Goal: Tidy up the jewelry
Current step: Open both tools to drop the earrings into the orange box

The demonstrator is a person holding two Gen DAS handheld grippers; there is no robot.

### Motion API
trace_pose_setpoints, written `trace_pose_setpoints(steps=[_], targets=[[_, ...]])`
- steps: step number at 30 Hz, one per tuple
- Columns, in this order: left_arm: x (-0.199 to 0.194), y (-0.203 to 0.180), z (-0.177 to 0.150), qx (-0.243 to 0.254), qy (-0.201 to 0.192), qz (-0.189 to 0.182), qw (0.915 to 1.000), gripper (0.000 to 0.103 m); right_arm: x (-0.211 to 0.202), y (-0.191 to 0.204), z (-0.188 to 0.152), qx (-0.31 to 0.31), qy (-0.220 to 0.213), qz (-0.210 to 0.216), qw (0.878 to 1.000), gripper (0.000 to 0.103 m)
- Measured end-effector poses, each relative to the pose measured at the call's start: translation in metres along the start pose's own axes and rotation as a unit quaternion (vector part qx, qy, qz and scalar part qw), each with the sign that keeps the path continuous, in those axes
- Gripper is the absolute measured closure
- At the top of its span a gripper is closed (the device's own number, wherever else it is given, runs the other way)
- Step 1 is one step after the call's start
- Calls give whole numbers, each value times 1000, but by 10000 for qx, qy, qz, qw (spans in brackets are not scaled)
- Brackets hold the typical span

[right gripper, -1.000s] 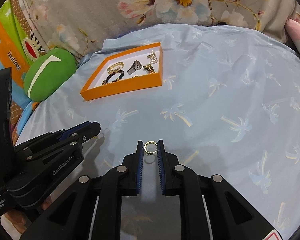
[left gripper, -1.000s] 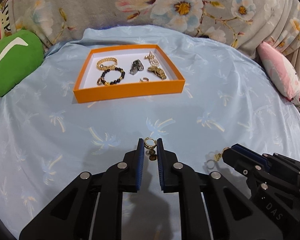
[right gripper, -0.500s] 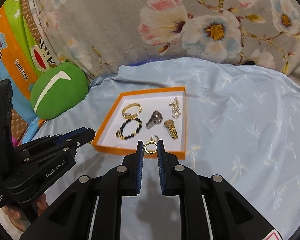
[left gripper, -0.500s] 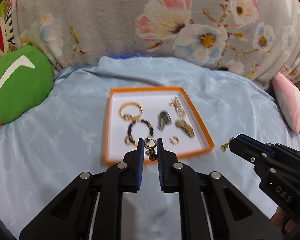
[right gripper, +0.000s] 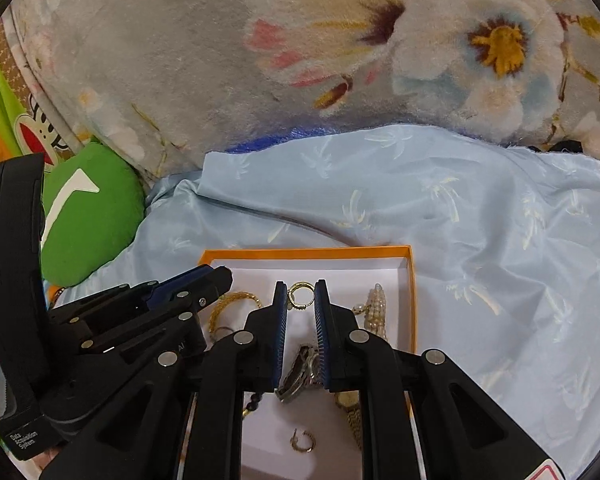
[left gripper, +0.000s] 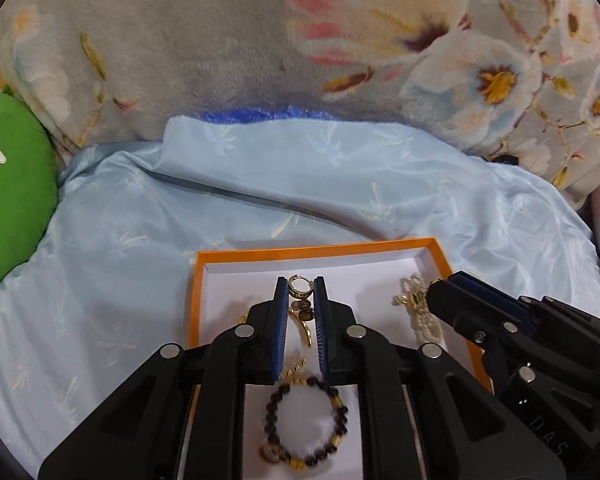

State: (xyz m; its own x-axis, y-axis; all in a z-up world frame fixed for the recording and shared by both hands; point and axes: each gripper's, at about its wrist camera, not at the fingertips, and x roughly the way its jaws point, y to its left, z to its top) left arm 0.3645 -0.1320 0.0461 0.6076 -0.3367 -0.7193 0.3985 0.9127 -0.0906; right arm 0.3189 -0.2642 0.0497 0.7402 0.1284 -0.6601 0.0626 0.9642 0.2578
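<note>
Left wrist view: the left gripper [left gripper: 301, 286] pinches a gold hoop earring with a charm [left gripper: 300, 287] between narrow jaws. A second ago it hung over the bare blue sheet [left gripper: 148, 248] with the orange tray [left gripper: 312, 249] far off at 12 o'clock; now the tips stand over the tray's white floor, near its far wall. That puts the earring over its home, so I judge only lowering and letting go remains. At 3 o'clock the right gripper [left gripper: 440, 292] has come in just beside a pearl piece [left gripper: 418, 312]. At 6 o'clock, under the fingers, lies a dark bead bracelet [left gripper: 306, 424]. Free floor shows between the tips and the far wall and toward 1 o'clock. The left wall is near at 9 o'clock.

Right wrist view: the right gripper [right gripper: 301, 292] clamps a plain gold hoop [right gripper: 301, 293], jaws narrow. It too has crossed from the sheet to above the tray. The left gripper [right gripper: 220, 274] sits close at 9 o'clock, over a gold chain bracelet [right gripper: 236, 306]. The pearl piece [right gripper: 374, 312] lies at 3 o'clock along the right wall; a dark ring [right gripper: 300, 372] and a watch [right gripper: 350, 408] lie at 6 o'clock, and a small hoop [right gripper: 303, 440] lower. Open floor runs from the tips to the far wall at 12 o'clock; the two grippers are near each other, so a sideways slip could knock them.
</note>
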Motion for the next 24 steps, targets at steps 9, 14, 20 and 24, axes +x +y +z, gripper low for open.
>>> trace_pose_setpoints(steps=[9,14,20,24], targets=[[30,3,1,-70,238,-85,9997,91,31,-8,-2,-2,242,-26,9997,90],[30,6,1,-144,178,-101,9997,87,34,-7,-2,-7,235,-9,9997,89],[28,4,1,-97,91,-41,9999,85,30,-10,-3,39,181,2,9998,89],[27,4,2,-125,43,-2,9999,85,27,-14,-2,110,114,35,9999,88]])
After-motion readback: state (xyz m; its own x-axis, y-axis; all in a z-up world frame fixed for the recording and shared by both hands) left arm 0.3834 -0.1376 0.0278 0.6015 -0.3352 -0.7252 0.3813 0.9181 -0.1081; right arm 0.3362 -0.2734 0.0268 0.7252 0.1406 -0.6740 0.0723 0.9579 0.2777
